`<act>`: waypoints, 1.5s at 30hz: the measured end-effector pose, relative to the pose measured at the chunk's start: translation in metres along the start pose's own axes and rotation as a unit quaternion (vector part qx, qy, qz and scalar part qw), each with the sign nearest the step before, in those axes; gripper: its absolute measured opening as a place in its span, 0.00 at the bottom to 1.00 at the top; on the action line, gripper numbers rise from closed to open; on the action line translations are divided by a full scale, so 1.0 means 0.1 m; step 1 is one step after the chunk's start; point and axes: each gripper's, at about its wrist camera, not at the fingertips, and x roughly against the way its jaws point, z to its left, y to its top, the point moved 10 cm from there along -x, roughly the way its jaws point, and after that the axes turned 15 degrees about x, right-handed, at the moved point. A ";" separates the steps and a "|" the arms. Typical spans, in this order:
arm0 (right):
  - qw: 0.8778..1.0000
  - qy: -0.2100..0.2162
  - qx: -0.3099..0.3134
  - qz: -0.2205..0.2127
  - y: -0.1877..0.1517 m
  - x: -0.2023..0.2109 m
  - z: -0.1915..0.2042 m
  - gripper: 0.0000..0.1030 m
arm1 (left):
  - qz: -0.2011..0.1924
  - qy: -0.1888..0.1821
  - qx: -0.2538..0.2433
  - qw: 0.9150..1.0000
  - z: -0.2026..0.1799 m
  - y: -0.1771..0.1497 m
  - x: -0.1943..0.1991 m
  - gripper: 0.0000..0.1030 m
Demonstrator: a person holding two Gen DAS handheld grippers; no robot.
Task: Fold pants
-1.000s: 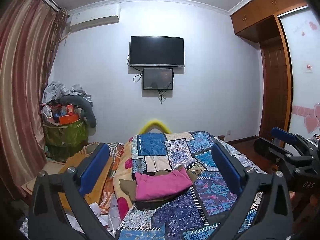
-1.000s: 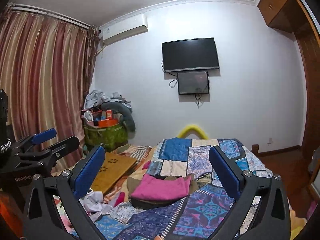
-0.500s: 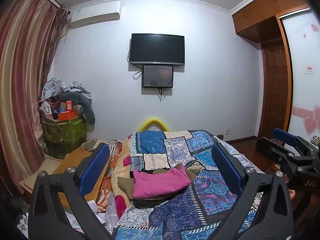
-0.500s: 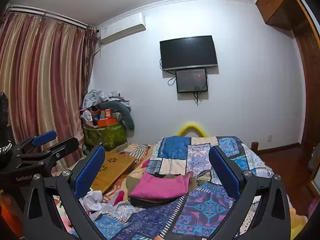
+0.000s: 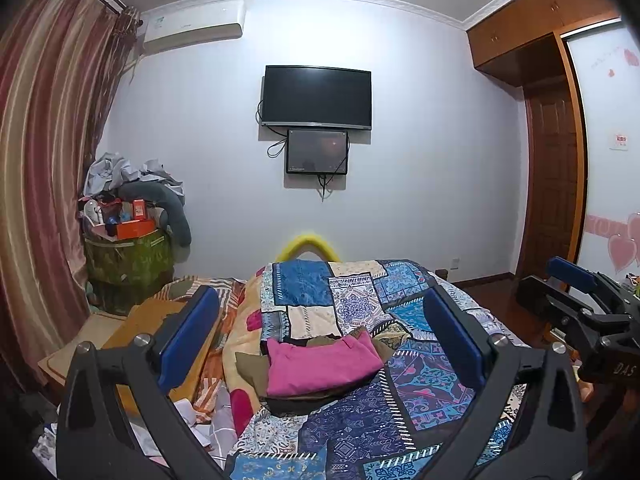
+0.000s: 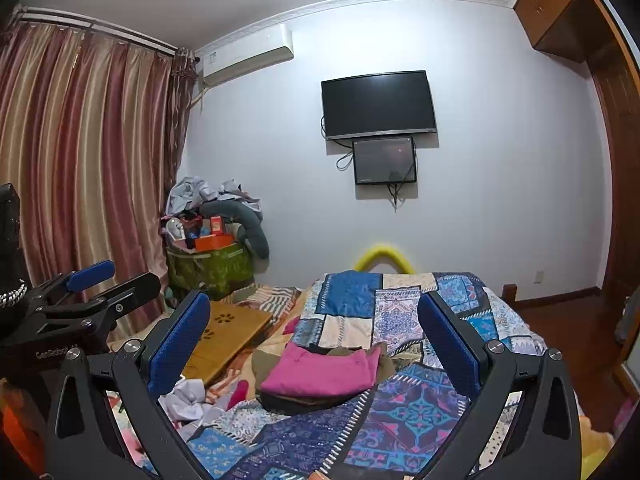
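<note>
Folded pink pants [image 5: 320,366] lie on top of a small stack of folded olive and dark clothes [image 5: 250,368] on the patchwork quilt [image 5: 360,432] of the bed; they also show in the right wrist view [image 6: 320,372]. My left gripper [image 5: 320,334] is open and empty, held above and well short of the stack. My right gripper [image 6: 314,334] is open and empty, also short of the stack. The right gripper shows at the right edge of the left wrist view [image 5: 576,296]; the left gripper shows at the left edge of the right wrist view [image 6: 100,288].
A wooden lap table [image 6: 224,336] and loose cloths [image 6: 188,396] lie on the bed's left side. A green bag heaped with things [image 5: 128,256] stands by the curtains [image 5: 44,184]. A TV [image 5: 316,98] hangs on the far wall. A wardrobe and door [image 5: 556,184] are at right.
Both grippers have tilted slightly downward and drifted a little; the bed and the stack sit a bit lower and nearer in both views. Both stay open and empty.
</note>
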 end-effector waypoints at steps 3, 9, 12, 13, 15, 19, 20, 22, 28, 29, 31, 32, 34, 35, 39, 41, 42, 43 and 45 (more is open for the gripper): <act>1.000 -0.001 0.001 0.001 0.01 0.00 0.00 1.00 | 0.000 0.000 0.000 1.000 0.00 0.00 0.00 1.00; 1.000 -0.001 0.001 0.001 0.01 0.00 -0.01 1.00 | 0.001 -0.001 0.001 1.000 0.00 -0.01 0.00 1.00; 1.000 -0.001 0.000 0.000 0.01 0.01 -0.01 1.00 | 0.002 -0.002 0.001 1.000 -0.01 -0.02 0.00 1.00; 1.000 -0.001 0.001 0.000 0.01 0.01 0.00 1.00 | 0.002 -0.002 0.001 1.000 -0.01 -0.02 0.00 1.00; 1.000 -0.002 0.000 -0.001 0.00 0.02 -0.01 1.00 | 0.001 -0.002 0.001 1.000 -0.01 -0.02 -0.01 1.00; 1.000 -0.002 -0.004 -0.001 0.00 0.04 -0.01 1.00 | 0.000 -0.004 0.000 1.000 -0.02 -0.03 0.00 1.00; 1.000 -0.002 -0.005 -0.001 0.00 0.05 -0.02 1.00 | 0.000 -0.005 0.001 1.000 -0.03 -0.04 0.00 1.00; 1.000 -0.003 -0.004 -0.001 0.00 0.05 -0.02 1.00 | 0.001 -0.007 0.001 1.000 -0.03 -0.04 0.00 1.00; 1.000 -0.004 -0.003 -0.001 0.01 0.05 -0.03 1.00 | 0.009 -0.020 -0.001 1.000 -0.06 -0.06 0.03 1.00; 1.000 -0.005 -0.003 -0.001 0.01 0.06 -0.03 1.00 | 0.012 -0.022 -0.003 1.000 -0.08 -0.06 0.03 1.00; 1.000 -0.005 -0.004 -0.001 0.01 0.06 -0.03 1.00 | 0.013 -0.021 -0.006 1.000 -0.09 -0.07 0.03 1.00; 1.000 -0.005 -0.004 -0.001 0.01 0.06 -0.03 1.00 | 0.012 -0.020 -0.007 1.000 -0.09 -0.07 0.03 1.00; 1.000 -0.005 -0.004 -0.001 0.01 0.06 -0.03 1.00 | 0.012 -0.017 -0.009 1.000 -0.10 -0.09 0.04 1.00; 1.000 -0.004 -0.003 -0.001 0.01 0.06 -0.03 1.00 | 0.012 -0.017 -0.009 1.000 -0.10 -0.09 0.04 1.00; 1.000 -0.005 -0.003 0.001 0.01 0.07 -0.02 1.00 | 0.014 -0.017 -0.008 1.000 -0.11 -0.10 0.04 1.00; 1.000 -0.005 -0.003 0.001 0.01 0.07 -0.01 1.00 | 0.012 -0.017 -0.007 1.000 -0.10 -0.10 0.04 1.00; 1.000 -0.004 -0.003 0.002 0.01 0.07 -0.01 1.00 | 0.012 -0.017 -0.006 1.000 -0.11 -0.08 0.03 1.00; 1.000 -0.005 -0.003 0.003 0.01 0.06 -0.01 1.00 | 0.012 -0.017 -0.005 1.000 -0.10 -0.08 0.04 1.00; 1.000 -0.004 -0.004 0.004 0.01 0.05 -0.01 1.00 | 0.012 -0.017 -0.002 1.000 -0.10 -0.08 0.04 1.00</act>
